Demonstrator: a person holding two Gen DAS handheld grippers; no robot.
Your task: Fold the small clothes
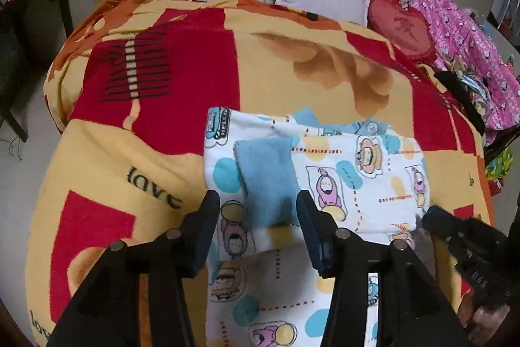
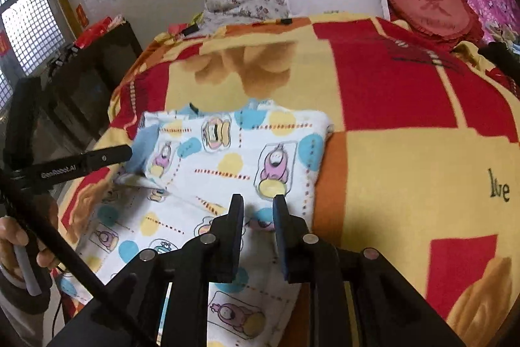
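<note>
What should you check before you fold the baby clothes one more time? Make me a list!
1. Left gripper open: ok.
2. Right gripper open: ok, narrower gap.
3. Either gripper already pinching cloth: cannot tell.
4. Cartoon-print garment lying flat on the blanket: ok, a few wrinkles.
5. Blue cuff folded inward onto the garment: ok.
6. Blanket space beyond the garment free for folding: ok.

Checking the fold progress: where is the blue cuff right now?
In the left wrist view the blue cuff lies on the cartoon-print garment, just ahead of the open left claw, on the patterned blanket.
</note>
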